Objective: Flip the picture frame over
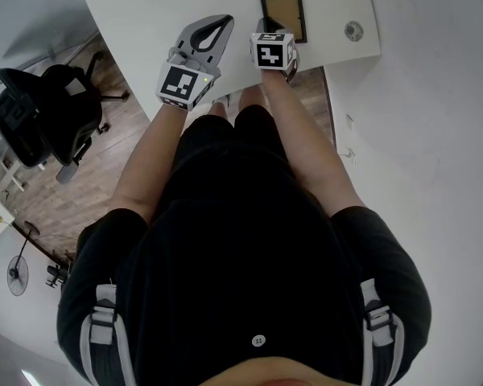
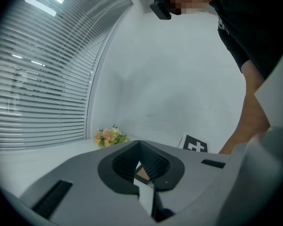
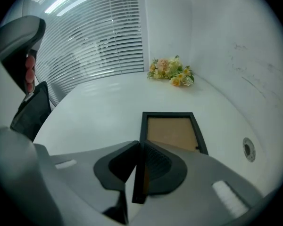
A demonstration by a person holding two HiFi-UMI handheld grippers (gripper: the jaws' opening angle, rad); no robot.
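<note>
Now the right hand-held gripper [image 3: 137, 146] clamps the thin black rectangular picture frame [image 3: 172, 132]; left hand-held gripper [image 2: 139, 144] clenched empty.

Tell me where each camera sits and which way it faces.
Head view: on the person's head, looking steeply down at table, frame, left hand-held gripper, right hand-held gripper; arms, torso show.
Left gripper view: on that gripper, facing flowers and wall; person's arm shows.
Right gripper view: on that gripper, tilted down at the frame its jaws clamp; a hand shows.
Shared: both gripper views show flowers; head and right show frame.
</note>
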